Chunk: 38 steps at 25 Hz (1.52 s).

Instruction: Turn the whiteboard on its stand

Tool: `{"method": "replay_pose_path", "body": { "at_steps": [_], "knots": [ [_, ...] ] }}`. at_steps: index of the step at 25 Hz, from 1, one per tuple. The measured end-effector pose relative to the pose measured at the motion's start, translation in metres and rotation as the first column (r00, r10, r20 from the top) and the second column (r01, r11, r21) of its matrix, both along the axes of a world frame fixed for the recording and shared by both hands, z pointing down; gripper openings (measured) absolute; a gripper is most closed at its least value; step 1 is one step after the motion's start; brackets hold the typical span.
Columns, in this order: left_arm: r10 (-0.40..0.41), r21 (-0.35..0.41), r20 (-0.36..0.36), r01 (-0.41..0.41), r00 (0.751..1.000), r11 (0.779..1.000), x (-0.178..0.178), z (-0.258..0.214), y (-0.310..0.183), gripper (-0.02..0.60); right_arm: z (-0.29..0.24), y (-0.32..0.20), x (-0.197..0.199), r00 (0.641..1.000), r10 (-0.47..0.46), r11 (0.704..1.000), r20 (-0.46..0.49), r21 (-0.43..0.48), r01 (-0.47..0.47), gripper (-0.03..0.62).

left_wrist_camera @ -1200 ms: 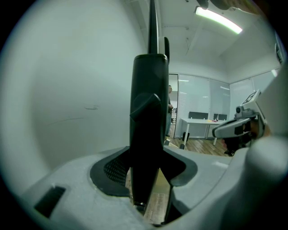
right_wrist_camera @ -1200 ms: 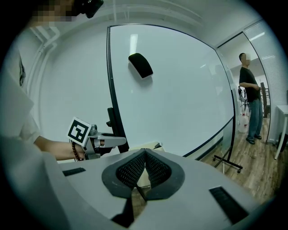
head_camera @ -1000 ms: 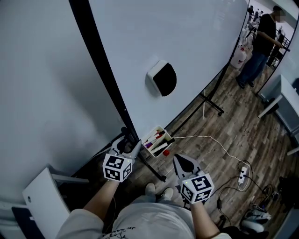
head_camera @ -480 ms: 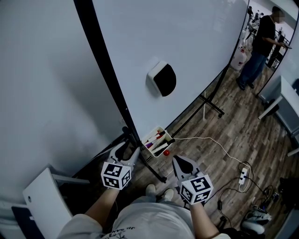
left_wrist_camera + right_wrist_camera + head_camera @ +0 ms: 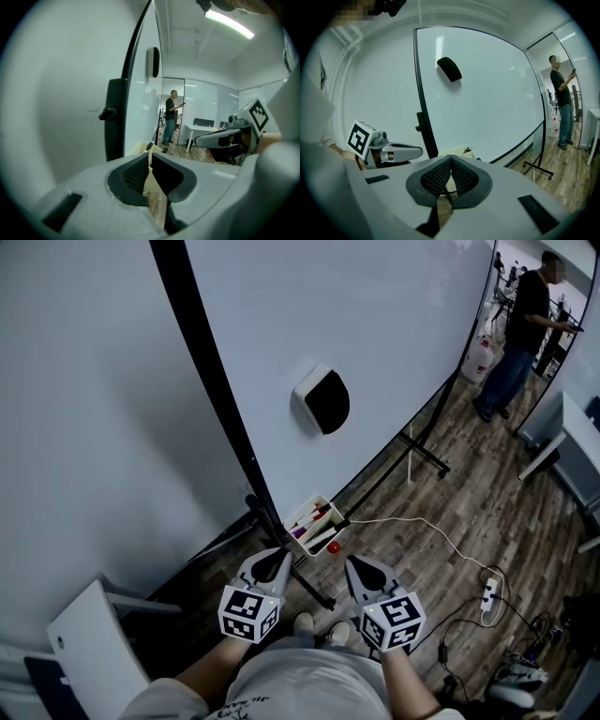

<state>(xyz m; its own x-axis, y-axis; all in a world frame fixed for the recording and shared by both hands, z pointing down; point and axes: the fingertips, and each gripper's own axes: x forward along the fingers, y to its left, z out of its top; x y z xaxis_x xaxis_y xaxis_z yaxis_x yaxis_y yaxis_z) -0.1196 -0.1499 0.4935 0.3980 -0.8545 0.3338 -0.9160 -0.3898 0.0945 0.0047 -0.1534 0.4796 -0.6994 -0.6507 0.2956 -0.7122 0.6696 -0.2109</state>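
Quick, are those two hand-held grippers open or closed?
Left hand-held gripper: jaws have just been closing, now shut, nothing between.
Right hand-held gripper: shut, empty.

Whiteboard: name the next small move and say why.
Probably open the left hand-held gripper and bring it to the black side frame of the whiteboard to grip it. Its jaws have just been closing with nothing between them, the right hand-held gripper is shut and empty too, so nothing holds the board.

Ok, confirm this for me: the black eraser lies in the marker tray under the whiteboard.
Not right. The black eraser sticks to the face of the whiteboard, well above the marker tray under it. The head view shows this.
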Motion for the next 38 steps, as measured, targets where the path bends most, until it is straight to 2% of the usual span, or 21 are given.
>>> {"method": "replay_pose_path", "body": {
  "at_steps": [5, 11, 20, 38],
  "knots": [
    [0.061, 0.01, -0.049, -0.061, 0.997, 0.998, 0.039, -0.008, 0.001, 0.012, -0.003, 0.003, 0.008, 1.0, 0.014, 1.0, -0.004, 0.004, -0.014, 0.006],
    [0.085, 0.023, -0.044, -0.084, 0.995, 0.996, 0.064, -0.012, -0.003, 0.011, -0.001, 0.006, 0.021, 0.999, 0.048, 0.999, -0.011, -0.001, -0.048, 0.006],
    [0.079, 0.028, -0.06, -0.078, 0.995, 0.997, 0.078, -0.016, -0.008, 0.011, -0.002, 0.003, 0.03, 0.997, 0.072, 0.997, -0.006, -0.005, -0.072, 0.006],
    [0.075, 0.019, -0.049, -0.074, 0.996, 0.997, 0.073, -0.011, -0.013, 0.011, -0.001, -0.003, 0.023, 0.998, 0.054, 0.998, -0.009, -0.011, -0.054, 0.006]
  ]
}}
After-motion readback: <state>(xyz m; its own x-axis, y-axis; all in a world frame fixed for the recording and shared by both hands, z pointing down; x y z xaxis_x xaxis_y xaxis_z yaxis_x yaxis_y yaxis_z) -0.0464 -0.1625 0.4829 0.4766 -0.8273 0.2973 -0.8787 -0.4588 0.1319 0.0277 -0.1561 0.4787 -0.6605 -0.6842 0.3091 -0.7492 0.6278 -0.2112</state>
